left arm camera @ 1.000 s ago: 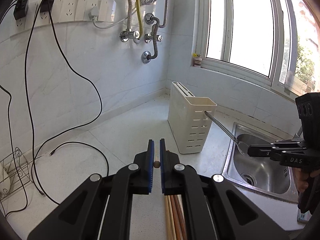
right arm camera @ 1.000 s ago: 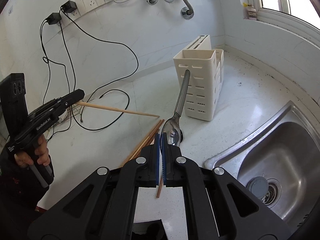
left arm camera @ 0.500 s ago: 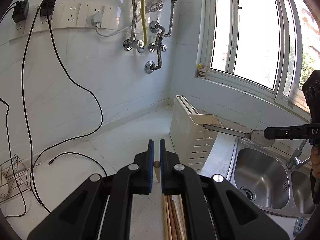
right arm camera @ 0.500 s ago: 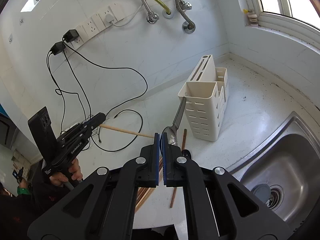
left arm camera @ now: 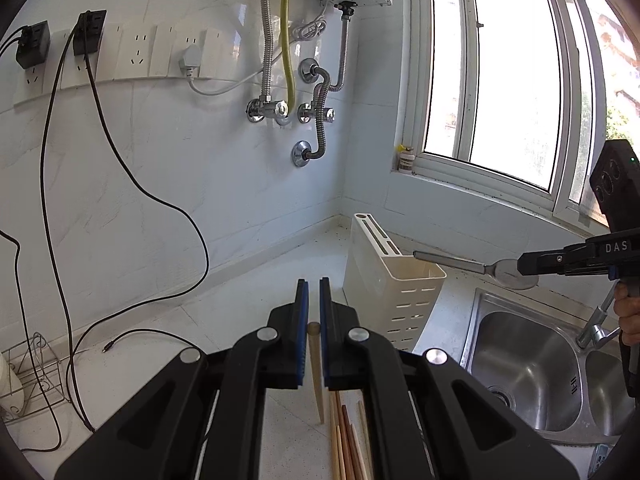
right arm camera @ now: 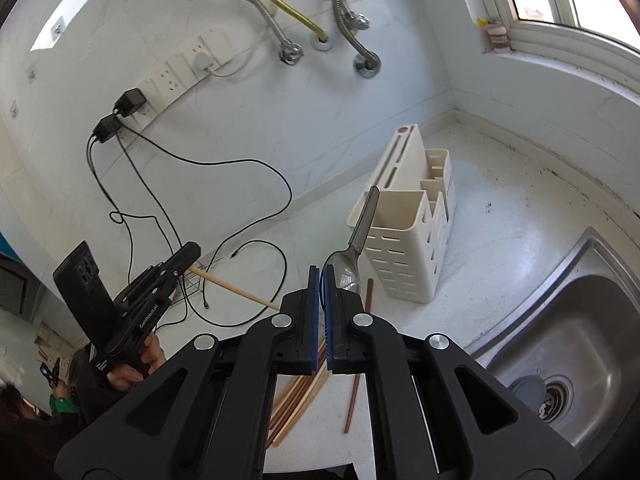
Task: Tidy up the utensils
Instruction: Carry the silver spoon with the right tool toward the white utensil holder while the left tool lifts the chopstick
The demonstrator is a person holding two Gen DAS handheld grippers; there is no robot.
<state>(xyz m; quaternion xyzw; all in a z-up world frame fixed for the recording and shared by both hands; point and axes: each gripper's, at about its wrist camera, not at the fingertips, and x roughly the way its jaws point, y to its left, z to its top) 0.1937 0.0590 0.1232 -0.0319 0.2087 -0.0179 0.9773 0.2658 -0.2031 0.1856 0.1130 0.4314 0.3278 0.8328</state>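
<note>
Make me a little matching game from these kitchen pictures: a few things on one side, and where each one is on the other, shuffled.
Things:
1. spoon
2. single chopstick
3. loose chopsticks
4. utensil holder

Places:
A. lying flat on the counter
B. standing on the counter beside the sink
C. held in the left claw
D. held by its bowl in the right claw, handle reaching toward the holder

Pairs: 1-D, 2-C, 3-A, 4-B

The left gripper (left arm camera: 314, 300) pinches one chopstick (left arm camera: 315, 364) above the countertop (left arm camera: 160, 344), near the cream utensil holder (left arm camera: 394, 292).
</note>
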